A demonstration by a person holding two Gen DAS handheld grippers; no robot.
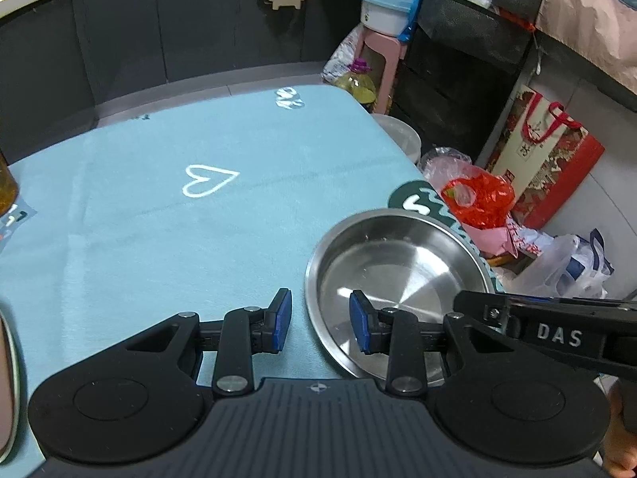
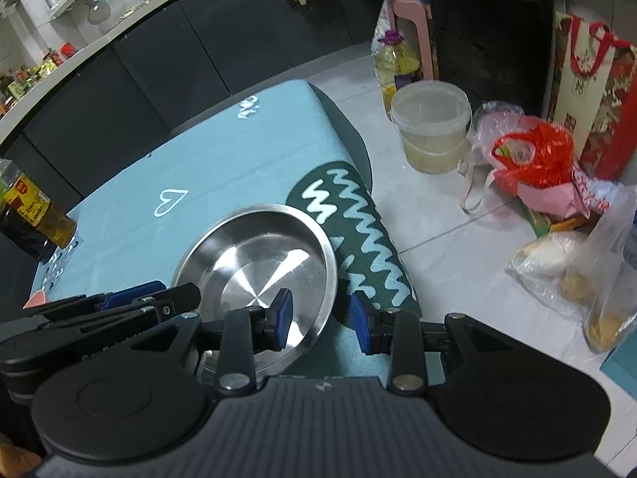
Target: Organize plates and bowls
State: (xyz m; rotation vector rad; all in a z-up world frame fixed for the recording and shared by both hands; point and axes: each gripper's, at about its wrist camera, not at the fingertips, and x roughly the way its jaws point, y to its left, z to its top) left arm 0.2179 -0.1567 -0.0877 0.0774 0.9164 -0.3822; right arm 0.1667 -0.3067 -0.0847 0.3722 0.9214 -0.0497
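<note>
Basically one steel plate [image 1: 394, 283] sits on the light-blue mat [image 1: 159, 219] covering the tabletop, near its right edge, partly over a dark green zigzag mat [image 2: 358, 231]. Both grippers straddle its near rim from opposite sides. Left gripper [image 1: 320, 324]: fingers parted, left pad over the blue mat, right pad over the plate's bowl, left rim passing between them; pads not pressing on metal as far as visible, so released, nothing grasped. Right gripper [image 2: 322, 320]: same on the other side, one pad inside the plate, the other over the green mat, right rim in the gap; also released.

Key relation: rim lies directly between each pair of fingers, plate centre ahead and between the two grippers, both about equally near. Plate is round, no long axis. Likely next step is pinching the rim on both sides, judged only from the pose.

Around: oil bottle [image 2: 32, 219] at the left tabletop edge, well apart. Another dish edge [image 1: 10, 386] at far left of the left view, type unclear. On the floor to the right: plastic tub [image 2: 432, 123], red bag [image 2: 533, 159], gift bag [image 2: 589, 87]. Nothing blocks the plate; the grippers' bodies sit close together.
</note>
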